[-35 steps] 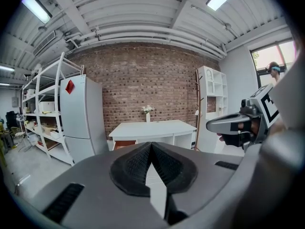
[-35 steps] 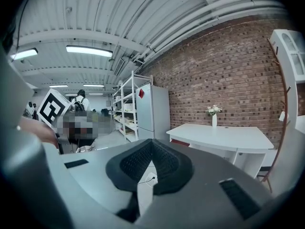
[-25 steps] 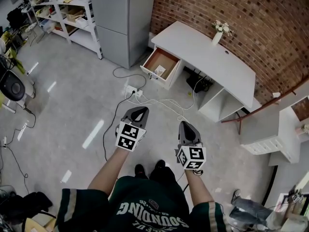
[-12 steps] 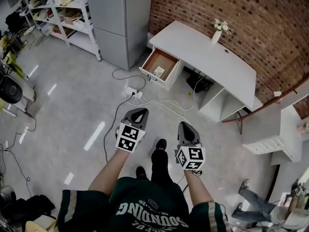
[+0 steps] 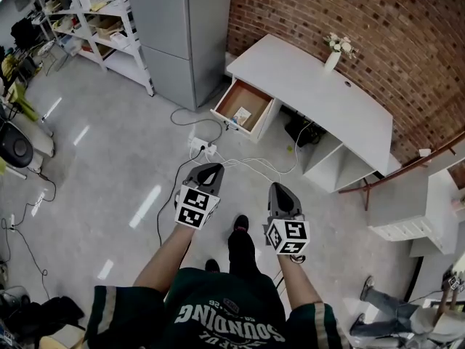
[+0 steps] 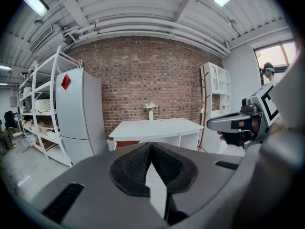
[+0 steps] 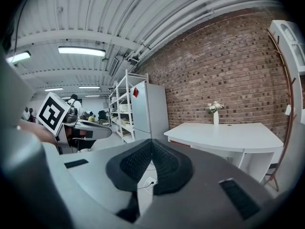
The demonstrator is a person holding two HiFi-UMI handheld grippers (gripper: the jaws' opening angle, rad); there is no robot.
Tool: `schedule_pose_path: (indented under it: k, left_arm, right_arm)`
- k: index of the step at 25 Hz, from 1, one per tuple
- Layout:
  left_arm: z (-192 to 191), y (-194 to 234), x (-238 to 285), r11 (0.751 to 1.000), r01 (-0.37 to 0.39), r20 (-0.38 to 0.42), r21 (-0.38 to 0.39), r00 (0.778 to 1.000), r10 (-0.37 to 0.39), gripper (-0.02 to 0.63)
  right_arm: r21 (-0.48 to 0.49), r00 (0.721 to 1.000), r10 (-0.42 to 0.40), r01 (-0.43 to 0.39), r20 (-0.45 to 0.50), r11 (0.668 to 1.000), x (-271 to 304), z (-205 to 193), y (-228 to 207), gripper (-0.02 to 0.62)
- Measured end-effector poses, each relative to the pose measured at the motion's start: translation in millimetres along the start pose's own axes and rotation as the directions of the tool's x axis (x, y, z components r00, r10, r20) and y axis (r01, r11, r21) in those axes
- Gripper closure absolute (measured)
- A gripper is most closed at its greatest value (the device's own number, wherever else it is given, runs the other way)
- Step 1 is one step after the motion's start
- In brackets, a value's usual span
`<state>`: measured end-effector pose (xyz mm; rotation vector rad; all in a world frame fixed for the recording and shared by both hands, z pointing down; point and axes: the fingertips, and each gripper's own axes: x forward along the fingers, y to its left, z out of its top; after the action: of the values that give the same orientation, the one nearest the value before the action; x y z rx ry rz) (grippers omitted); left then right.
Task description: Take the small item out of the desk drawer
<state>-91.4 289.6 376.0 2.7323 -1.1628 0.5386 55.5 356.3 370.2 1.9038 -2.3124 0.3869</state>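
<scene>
two tongs are hovering side by side in front of the person, both well short of the work: the left tongs (image 5: pixel 210 169) are sitting fully closed on nothing, black pads pressing tip to tip, and the right tongs (image 5: pixel 280 190) are doing the same, equally empty. the open drawer (image 5: pixel 234 99) is lying far ahead of both tongs, roughly between their lines, jutting from the end of the white tabletop (image 5: pixel 312 86) on the left tongs' side. the small item (image 5: pixel 242 115), a pale flat piece, is resting on the drawer's brown bottom towards its front wall, too small to tell more. the step in hand is looking like the approach, with nothing of the taking-out done yet. doing it well is probably meaning walking closer first, stepping around the white cables (image 5: pixel 240 153) and power strip (image 5: pixel 203 146) that are lying on the floor between the tongs and the drawer. once above the drawer, whichever tongs are reaching in will be needing their jaws parted before descending, coming straight down so the front wall is not blocking them, and pinching the flat item by an edge since it is lying low.
</scene>
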Motion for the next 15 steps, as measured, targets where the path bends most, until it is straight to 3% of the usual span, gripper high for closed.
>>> schedule_pose_path:
  k: [15]
  left_arm:
    - [34.6,69.9,112.9,0.997,-0.067,-0.041,-0.045,0.997,0.066,0.589]
  right_arm:
    - [-0.014,0.995,0.086,-0.087,-0.045,0.996,134.3,34.3,-61.0,0.572]
